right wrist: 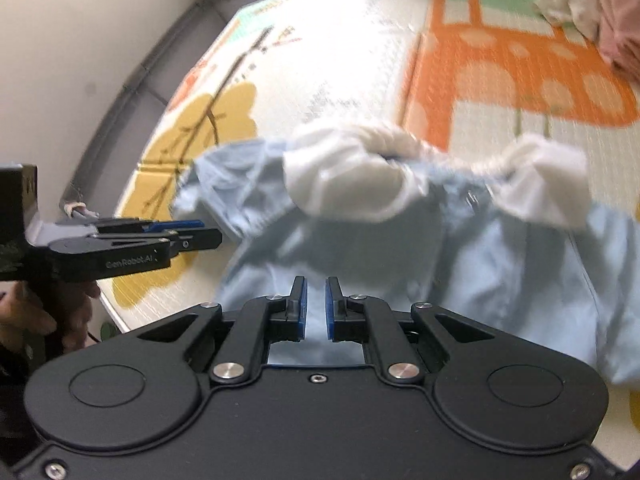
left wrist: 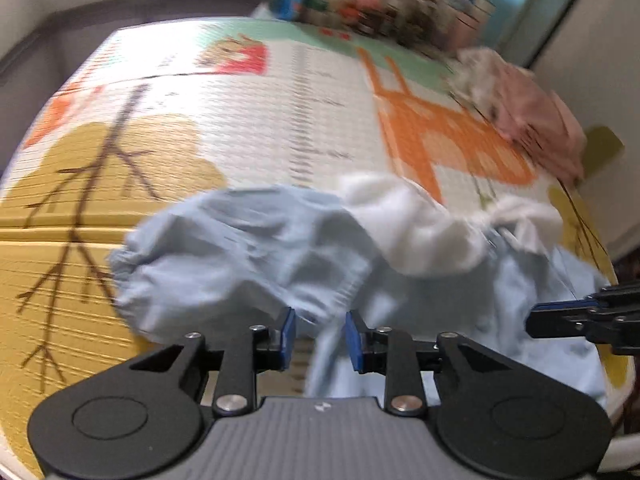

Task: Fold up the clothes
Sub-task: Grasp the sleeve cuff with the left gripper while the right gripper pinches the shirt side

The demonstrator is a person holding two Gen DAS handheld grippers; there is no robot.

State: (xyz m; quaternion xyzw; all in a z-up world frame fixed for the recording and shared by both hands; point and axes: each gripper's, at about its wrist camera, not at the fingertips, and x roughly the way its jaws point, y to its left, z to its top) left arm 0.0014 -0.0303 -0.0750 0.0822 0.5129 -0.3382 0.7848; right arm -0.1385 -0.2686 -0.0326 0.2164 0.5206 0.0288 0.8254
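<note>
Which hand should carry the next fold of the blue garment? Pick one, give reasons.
Right. The right gripper is nearly closed with the blue garment pinched between its pads, so it can likely pull the fold over. The left gripper stands open and must regrip first.

Thin matt cloth shirt [right wrist: 460,248], ribbed foam-like mat [left wrist: 248,120], matt black plastic grippers [right wrist: 316,308] with shiny metal pins.

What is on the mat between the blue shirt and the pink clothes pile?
Only bare play mat, with its orange animal print, lies between the blue shirt and the pink clothes pile. Both wrist views show it.
</note>
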